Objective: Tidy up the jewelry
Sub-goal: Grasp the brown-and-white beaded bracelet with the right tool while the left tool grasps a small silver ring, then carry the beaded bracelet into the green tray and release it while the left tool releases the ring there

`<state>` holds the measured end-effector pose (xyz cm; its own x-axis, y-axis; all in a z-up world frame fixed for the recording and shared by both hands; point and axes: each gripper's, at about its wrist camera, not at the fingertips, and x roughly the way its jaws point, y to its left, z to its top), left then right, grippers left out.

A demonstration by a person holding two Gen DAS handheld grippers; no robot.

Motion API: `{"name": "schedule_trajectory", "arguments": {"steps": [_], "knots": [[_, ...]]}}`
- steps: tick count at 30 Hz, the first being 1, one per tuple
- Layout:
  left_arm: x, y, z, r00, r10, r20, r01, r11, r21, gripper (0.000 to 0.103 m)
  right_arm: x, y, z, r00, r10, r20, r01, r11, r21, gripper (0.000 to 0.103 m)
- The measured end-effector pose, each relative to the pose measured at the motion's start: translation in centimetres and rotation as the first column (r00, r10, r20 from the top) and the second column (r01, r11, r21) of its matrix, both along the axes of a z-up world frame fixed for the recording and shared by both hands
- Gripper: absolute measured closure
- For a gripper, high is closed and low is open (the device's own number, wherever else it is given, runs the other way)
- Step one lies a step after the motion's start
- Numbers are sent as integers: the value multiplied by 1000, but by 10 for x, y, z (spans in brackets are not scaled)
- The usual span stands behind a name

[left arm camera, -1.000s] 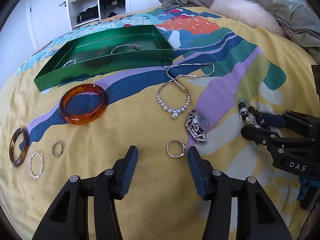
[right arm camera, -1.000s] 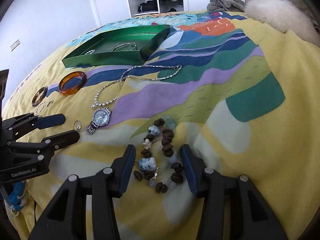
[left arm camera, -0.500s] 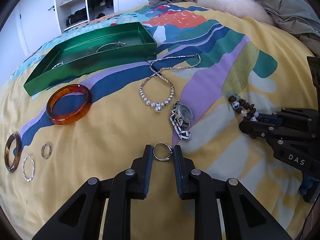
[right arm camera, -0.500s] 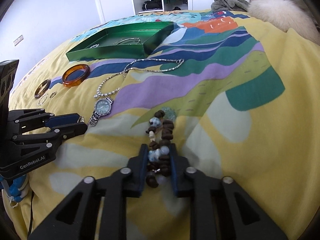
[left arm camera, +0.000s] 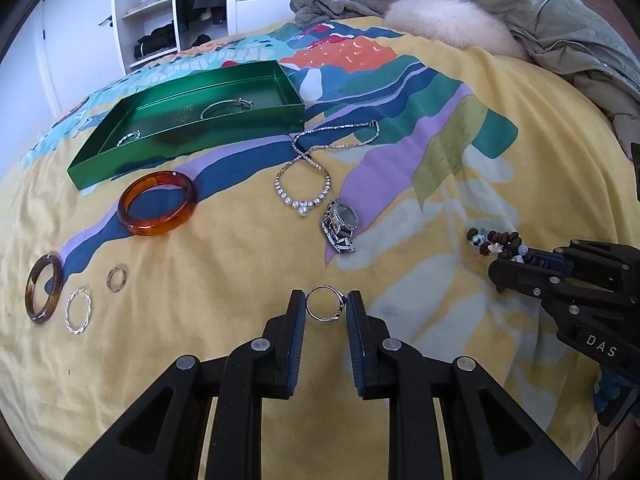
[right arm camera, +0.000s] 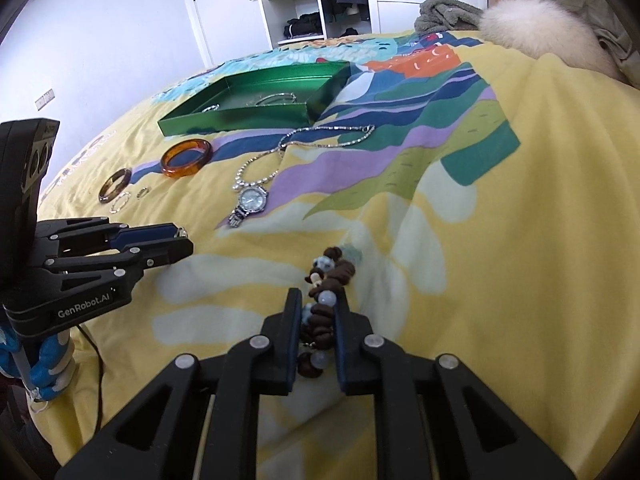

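My left gripper (left arm camera: 325,307) is shut on a silver ring (left arm camera: 325,309) and holds it just above the bedspread. My right gripper (right arm camera: 319,307) is shut on a brown and blue beaded bracelet (right arm camera: 326,280), whose far end hangs out past the fingertips. The green tray (left arm camera: 192,136) lies at the back left with two silver bangles inside. An amber bangle (left arm camera: 158,203), a pearl necklace (left arm camera: 316,172) and a silver watch (left arm camera: 340,224) lie on the bed between the tray and the grippers.
A dark thin bangle (left arm camera: 43,294), a twisted silver hoop (left arm camera: 79,310) and a small ring (left arm camera: 117,279) lie at the left. A fur-trimmed coat (left arm camera: 520,28) lies at the back right. An open wardrobe (left arm camera: 180,4) stands behind the bed.
Both grippers closed from open: the left on the silver ring, the right on the beaded bracelet. Both have since risen slightly with their loads.
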<state>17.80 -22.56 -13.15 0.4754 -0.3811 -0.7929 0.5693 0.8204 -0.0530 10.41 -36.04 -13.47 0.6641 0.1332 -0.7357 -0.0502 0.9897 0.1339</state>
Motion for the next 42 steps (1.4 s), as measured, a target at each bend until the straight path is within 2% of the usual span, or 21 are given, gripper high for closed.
{"name": "schedule_trajectory", "arguments": {"steps": [11, 23, 32, 42], "knots": [[-37, 17, 36, 998, -3, 64, 6, 999, -36, 82, -44, 13, 35, 997, -24, 76, 25, 1000, -10, 89], [-51, 43, 76, 991, 24, 133, -12, 996, -93, 82, -69, 42, 83, 984, 2, 177, 7, 999, -47, 89], [-40, 73, 116, 979, 77, 186, -49, 987, -153, 82, -66, 67, 122, 970, 29, 241, -10, 997, -80, 89], [-15, 105, 156, 966, 122, 229, -73, 975, -212, 82, -41, 93, 162, 955, 54, 293, -23, 994, -109, 89]]}}
